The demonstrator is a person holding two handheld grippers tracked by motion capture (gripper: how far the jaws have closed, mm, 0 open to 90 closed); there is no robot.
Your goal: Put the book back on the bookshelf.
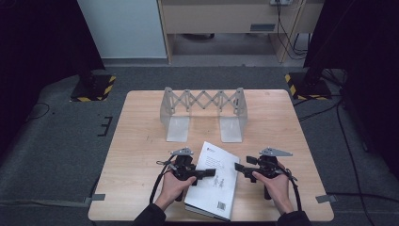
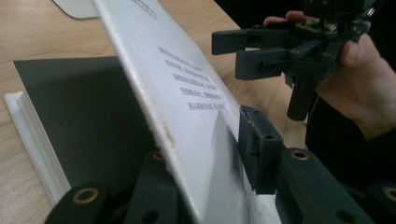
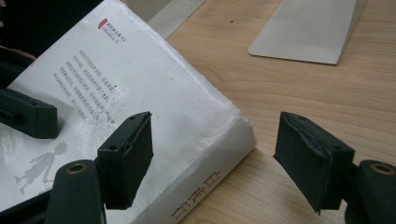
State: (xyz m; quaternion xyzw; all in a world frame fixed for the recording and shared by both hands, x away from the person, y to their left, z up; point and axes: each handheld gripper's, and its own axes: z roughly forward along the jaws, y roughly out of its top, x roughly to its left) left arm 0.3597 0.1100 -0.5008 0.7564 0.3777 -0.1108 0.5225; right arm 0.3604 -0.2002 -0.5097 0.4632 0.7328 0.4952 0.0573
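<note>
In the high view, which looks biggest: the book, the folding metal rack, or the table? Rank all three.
Largest to smallest:
1. table
2. folding metal rack
3. book
The rack stands farther from the camera, so its lead over the book is unsure.

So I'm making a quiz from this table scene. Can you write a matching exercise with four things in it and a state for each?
Things:
1. left gripper
2. right gripper
3. book
4. rack

States:
a. stands at the far side of the table, stretched out
b. jaws apart, nothing between the pads
c. lies on the table with its white cover lifted
d. shut on the cover's edge

Pairs: 1-d, 2-b, 3-c, 4-a
</note>
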